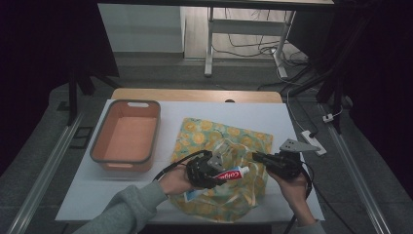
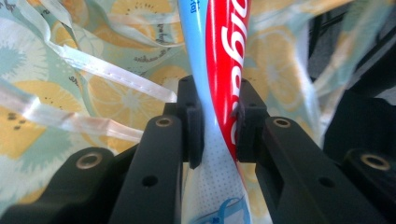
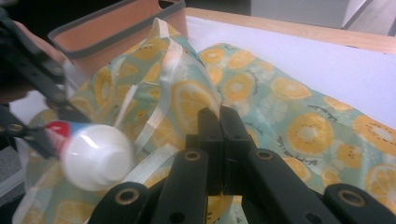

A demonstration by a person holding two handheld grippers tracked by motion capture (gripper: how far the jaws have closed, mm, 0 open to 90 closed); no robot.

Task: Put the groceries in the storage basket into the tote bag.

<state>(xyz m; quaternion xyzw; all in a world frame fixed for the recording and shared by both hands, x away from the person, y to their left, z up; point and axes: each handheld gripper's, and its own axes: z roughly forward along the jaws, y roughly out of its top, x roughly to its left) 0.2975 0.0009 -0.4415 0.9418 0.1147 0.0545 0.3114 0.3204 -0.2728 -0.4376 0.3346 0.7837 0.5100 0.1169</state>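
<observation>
On the white table [image 1: 272, 117], right of the orange grey-rimmed plastic tub [image 1: 125, 136], lies the soft bag printed with yellow citrus slices on pale green [image 1: 243, 139], my landmark. Over its near left part my left gripper [image 2: 219, 126] clamps a red, white and blue toothpaste tube [image 2: 224, 70] across its flat body, both pads pressing the tube's sides; the white cap [image 3: 97, 157] points toward the bag's lifted opening. At the bag's near right edge my right gripper [image 3: 219, 122] has its jaws closed together, pinching a fold of the printed material and holding it raised. Clear handle straps [image 2: 112, 77] trail loose across the bag beside the tube.
</observation>
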